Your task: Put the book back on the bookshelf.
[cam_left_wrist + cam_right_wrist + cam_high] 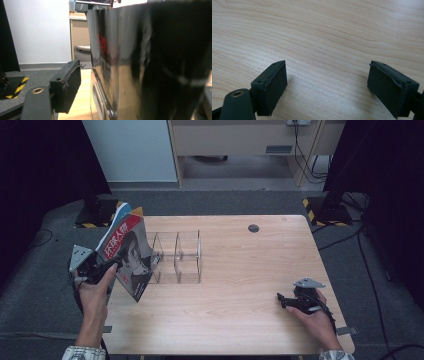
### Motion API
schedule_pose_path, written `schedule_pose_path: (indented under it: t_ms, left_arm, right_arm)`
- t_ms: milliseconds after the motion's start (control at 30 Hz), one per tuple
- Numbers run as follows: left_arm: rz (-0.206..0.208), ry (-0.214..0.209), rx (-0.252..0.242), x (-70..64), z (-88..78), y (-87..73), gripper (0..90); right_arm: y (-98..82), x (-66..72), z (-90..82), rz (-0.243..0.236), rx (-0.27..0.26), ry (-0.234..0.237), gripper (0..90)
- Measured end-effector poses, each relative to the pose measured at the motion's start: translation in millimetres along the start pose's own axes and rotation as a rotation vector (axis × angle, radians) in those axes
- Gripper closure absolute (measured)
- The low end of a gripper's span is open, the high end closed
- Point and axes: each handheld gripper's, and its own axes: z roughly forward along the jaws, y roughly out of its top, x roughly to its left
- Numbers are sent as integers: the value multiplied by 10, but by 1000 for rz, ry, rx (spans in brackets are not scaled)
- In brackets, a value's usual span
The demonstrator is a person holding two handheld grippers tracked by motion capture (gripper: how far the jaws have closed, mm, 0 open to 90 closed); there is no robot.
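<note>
Here, left gripper [116,265] clamps a glossy magazine with a red title and a portrait cover [126,255], held tilted above the left edge of the light wooden table [240,270], just beside a clear acrylic divider rack [177,256]. Right gripper [281,298] rests low near the table's right front, jaws apart, empty.

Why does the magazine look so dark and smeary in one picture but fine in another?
In the left gripper view the magazine sits too close, so it blurs and its glossy cover reflects glare; the high view shows the cover plainly; the right gripper view is sharp on the table.
</note>
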Motion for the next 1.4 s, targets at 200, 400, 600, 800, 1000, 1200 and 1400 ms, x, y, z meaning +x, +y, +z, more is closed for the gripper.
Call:
schedule_pose_path:
  t_ms: [200,400,600,800,1000,1200,1400]
  left_arm:
    - [-6,-12,14,-20,-13,-36,146]
    - [-15,-17,27,-51,-71,-137,102]
    - [-29,-10,53,-41,-93,-239,96]
    - [-42,1,58,-76,-174,-259,98]
    - [-57,11,83,-92,-221,-357,101]
    - [-54,24,99,-109,-286,-402,102]
    - [-49,30,126,-132,-314,-500,105]
  right_arm:
    - [0,0,0,-1,0,0,163]
    - [0,1,0,-1,1,2,161]
    - [-1,0,-2,-6,2,6,161]
    - [-2,1,-2,-9,2,8,160]
    - [-3,3,-1,-13,-1,11,160]
    - [-3,5,-1,-13,-1,12,159]
    - [-3,6,-1,-14,0,12,159]
